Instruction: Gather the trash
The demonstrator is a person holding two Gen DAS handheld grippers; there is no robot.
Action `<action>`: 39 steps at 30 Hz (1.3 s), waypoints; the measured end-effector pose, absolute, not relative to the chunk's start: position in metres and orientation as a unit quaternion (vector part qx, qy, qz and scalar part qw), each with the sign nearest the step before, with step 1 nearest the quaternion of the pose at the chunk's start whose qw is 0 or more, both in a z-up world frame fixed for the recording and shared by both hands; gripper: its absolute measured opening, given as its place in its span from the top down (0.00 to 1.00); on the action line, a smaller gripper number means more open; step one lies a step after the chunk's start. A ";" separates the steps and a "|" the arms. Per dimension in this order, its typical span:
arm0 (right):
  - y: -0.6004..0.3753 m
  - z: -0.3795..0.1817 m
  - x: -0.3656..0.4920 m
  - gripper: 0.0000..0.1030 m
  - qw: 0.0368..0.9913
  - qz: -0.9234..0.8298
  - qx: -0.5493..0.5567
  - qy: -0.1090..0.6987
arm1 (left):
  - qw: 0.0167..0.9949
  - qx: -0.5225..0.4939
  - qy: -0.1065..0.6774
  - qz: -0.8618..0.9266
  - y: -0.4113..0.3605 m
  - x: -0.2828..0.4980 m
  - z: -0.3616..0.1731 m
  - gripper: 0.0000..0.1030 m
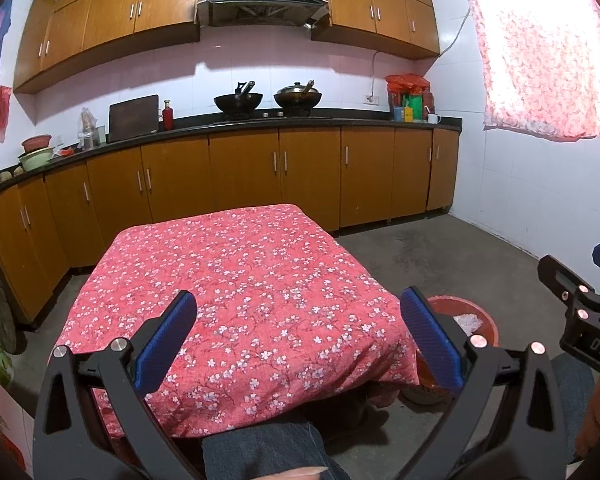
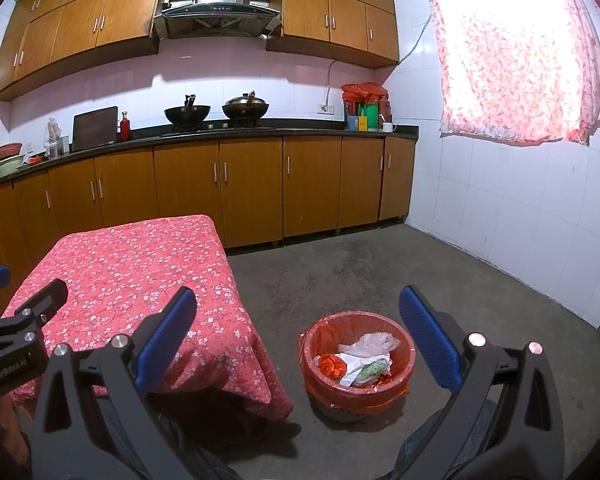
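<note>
Task looks nearly done — the bench [image 1: 236,280] shows no trash, the bin [image 2: 356,394] holds wrappers; left gripper [image 1: 298,336] and right gripper [image 2: 298,336] both gape, holding nothing.

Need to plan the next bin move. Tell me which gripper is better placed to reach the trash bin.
Right. The right gripper is open with the trash bin on the floor just ahead of its fingers. The left gripper, also open, faces the table, whose cloth hides most of the bin.
</note>
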State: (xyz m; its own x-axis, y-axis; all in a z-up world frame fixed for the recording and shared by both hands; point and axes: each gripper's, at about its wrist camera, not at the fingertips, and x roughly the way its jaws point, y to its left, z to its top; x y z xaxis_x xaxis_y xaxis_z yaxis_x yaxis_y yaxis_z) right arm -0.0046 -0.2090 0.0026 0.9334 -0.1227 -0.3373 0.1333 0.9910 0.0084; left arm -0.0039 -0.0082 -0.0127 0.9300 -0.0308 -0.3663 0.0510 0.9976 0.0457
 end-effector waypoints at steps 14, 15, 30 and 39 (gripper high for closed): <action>-0.207 0.003 -0.005 0.04 0.983 -0.066 0.017 0.171 | 0.982 0.027 0.186 -0.021 -0.008 -0.004 -0.013 0.02; -0.207 0.003 -0.005 0.04 0.983 -0.066 0.017 0.171 | 0.982 0.027 0.186 -0.021 -0.008 -0.004 -0.013 0.02; -0.207 0.003 -0.006 0.04 0.983 -0.066 0.017 0.172 | 0.982 0.027 0.186 -0.021 -0.008 -0.004 -0.012 0.02; -0.206 0.003 -0.006 0.04 0.983 -0.066 0.018 0.172 | 0.982 0.026 0.188 -0.020 -0.009 -0.004 -0.015 0.02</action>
State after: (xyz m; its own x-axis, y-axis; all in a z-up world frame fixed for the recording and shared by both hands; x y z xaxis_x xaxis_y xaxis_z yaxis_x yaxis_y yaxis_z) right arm -0.0060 -0.2063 0.0029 0.9318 -0.1240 -0.3411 0.1363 0.9906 0.0122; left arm -0.0043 -0.0088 -0.0148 0.9285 -0.0298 -0.3702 0.0494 0.9978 0.0434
